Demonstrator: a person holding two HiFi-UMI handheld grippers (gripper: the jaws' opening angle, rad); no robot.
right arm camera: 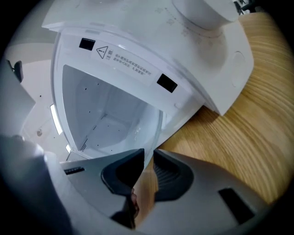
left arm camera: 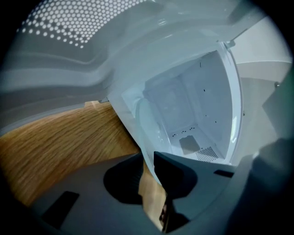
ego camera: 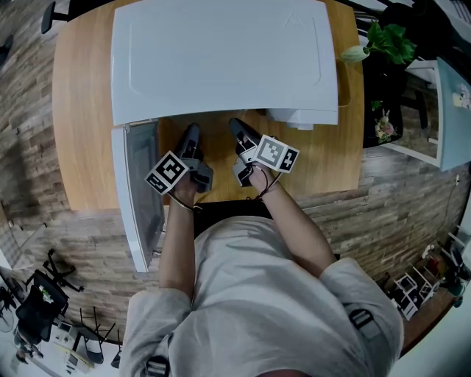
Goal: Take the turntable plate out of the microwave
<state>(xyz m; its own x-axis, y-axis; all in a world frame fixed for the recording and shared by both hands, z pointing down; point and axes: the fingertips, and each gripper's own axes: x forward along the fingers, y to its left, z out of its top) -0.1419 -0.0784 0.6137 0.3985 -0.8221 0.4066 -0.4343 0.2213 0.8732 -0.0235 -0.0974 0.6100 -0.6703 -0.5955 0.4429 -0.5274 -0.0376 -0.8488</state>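
Observation:
The white microwave (ego camera: 221, 59) stands on a wooden table (ego camera: 81, 110), its door (ego camera: 140, 184) swung open to the left. The clear glass turntable plate (left arm camera: 149, 126) stands out of the cavity's mouth, over the wood. In the left gripper view its rim runs between the dark pads of my left gripper (left arm camera: 148, 158), which is shut on it. In the right gripper view the plate (right arm camera: 152, 128) passes the same way into my right gripper (right arm camera: 149, 156), also shut on the rim. In the head view both grippers, left (ego camera: 193, 132) and right (ego camera: 237, 127), reach under the microwave's front edge, which hides the plate.
The white cavity (left arm camera: 193, 114) behind the plate has perforated walls and holds nothing else that I can see. The control panel (right arm camera: 206, 13) juts out at the microwave's right. A potted plant (ego camera: 386, 40) stands past the table's right edge. The floor is wood-patterned.

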